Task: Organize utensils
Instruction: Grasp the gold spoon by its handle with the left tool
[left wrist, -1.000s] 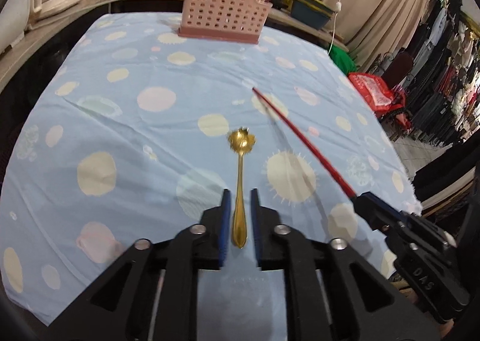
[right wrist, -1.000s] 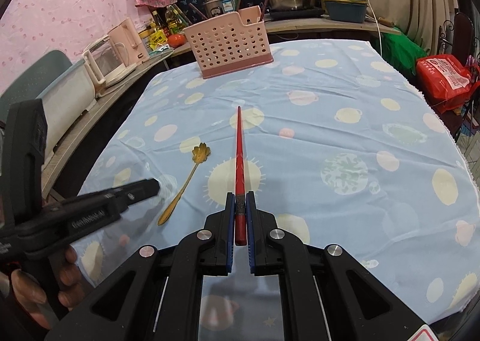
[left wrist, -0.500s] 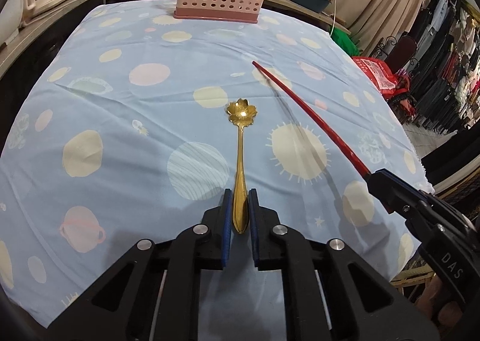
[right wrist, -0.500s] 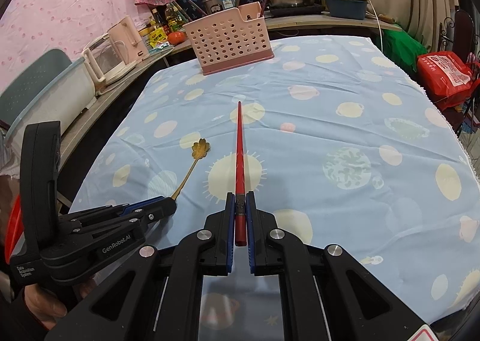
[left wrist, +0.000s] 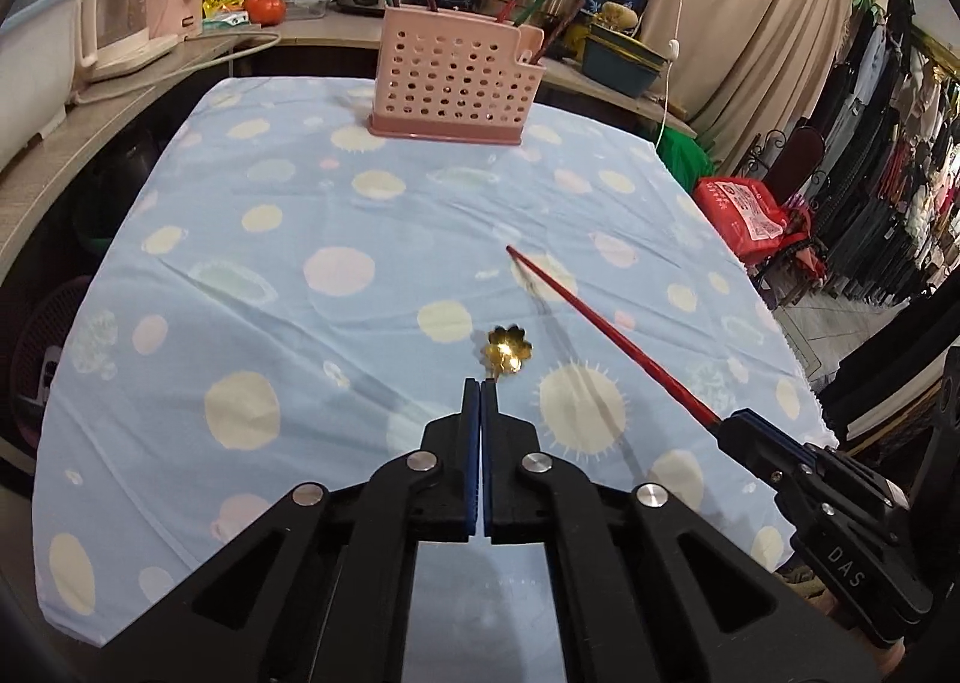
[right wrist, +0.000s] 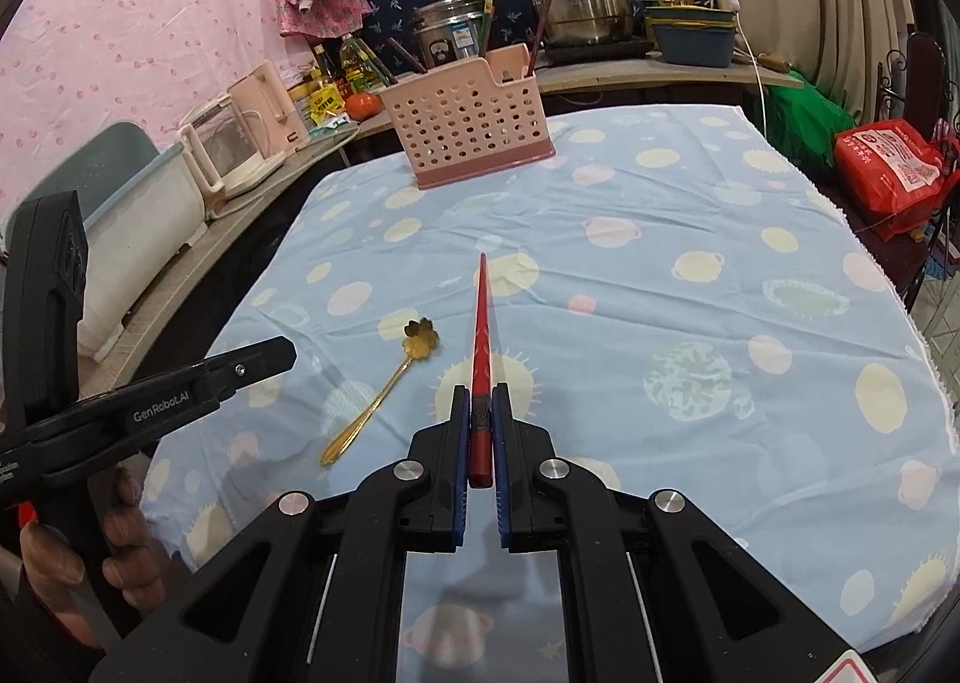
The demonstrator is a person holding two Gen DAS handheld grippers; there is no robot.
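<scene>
Gold spoon: flat on table, well short of pink basket, bowl end toward it.

Chg: L tool had straddled the handle; now pads fully together w/ nothing between, lifted clear. Grab missed; spoon not picked up, likely needs re-try.

R tool: clamped on red chopstick, tip aimed at basket.

Views: L wrist shows only spoon bowl past its closed tips, handle hidden. R wrist shows whole spoon lying free, L tool apart from it on the side away from the basket.
</scene>
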